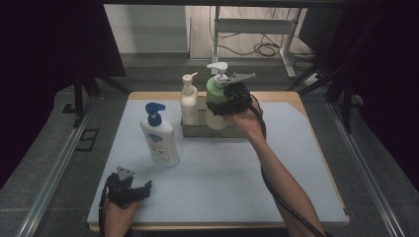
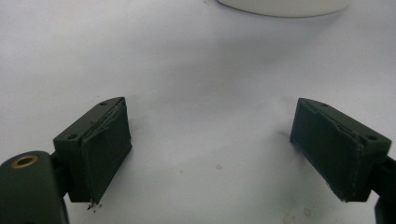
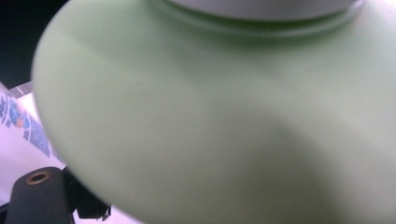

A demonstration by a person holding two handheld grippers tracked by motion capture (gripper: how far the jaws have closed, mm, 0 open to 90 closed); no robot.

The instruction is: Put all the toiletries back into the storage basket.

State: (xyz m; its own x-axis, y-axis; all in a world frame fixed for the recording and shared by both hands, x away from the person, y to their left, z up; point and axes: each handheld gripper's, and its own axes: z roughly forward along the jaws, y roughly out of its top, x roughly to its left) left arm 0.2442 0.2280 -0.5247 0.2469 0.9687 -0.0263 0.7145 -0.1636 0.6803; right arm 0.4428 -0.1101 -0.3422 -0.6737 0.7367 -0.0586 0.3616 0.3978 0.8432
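A green pump bottle [image 1: 214,90] with a white pump head stands at the right end of a metal tray [image 1: 197,131] at the back of the mat. My right gripper [image 1: 220,105] is shut on its body from the right side. In the right gripper view the green bottle [image 3: 224,121] sits very close, and one of the fingers [image 3: 91,207] shows under its lower left. A slim white pump bottle [image 1: 188,101] stands in the tray's left end. My left gripper [image 1: 138,190] rests on the mat at the near left, open [image 2: 210,144] with nothing between its jaws.
A white bottle with a blue pump [image 1: 159,138] stands on the pale blue mat [image 1: 222,182], left of the tray. Its white base [image 2: 285,5] shows at the top of the left gripper view. The person's right forearm [image 1: 281,177] crosses the mat's right half.
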